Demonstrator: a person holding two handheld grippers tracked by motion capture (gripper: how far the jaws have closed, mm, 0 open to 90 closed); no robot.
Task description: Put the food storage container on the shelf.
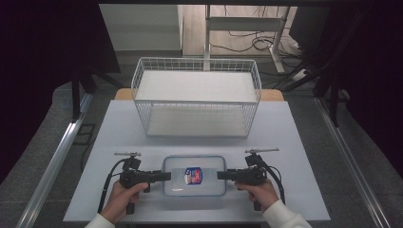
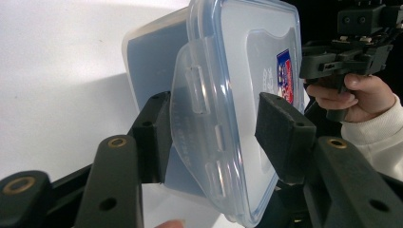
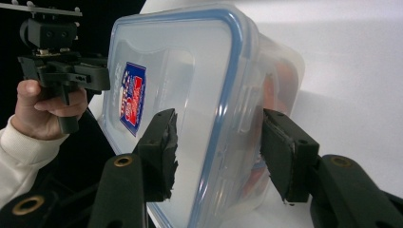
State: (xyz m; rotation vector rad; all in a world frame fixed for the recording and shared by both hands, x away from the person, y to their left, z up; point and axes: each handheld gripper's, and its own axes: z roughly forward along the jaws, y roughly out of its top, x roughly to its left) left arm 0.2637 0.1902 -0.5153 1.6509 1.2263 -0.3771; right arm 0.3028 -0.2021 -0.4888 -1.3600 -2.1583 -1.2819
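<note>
My left gripper (image 1: 164,176) at nine o'clock and right gripper (image 1: 222,175) at three straddle the box (image 1: 194,175), jaws spread.

We can't read the red-and-blue label (image 1: 193,176) on the clear plastic lidded container (image 1: 194,164), way too small. Whether the pads (image 2: 281,137) actually touch its end clip (image 2: 190,121) is unclear to us.

You'll find only one printed thing here: a small red, white and blue sticker (image 1: 193,176) on the clear lid of the plastic container (image 1: 176,165). Its lettering is too small and blurred for you to read in any view, even in the right gripper view (image 3: 131,98).
</note>
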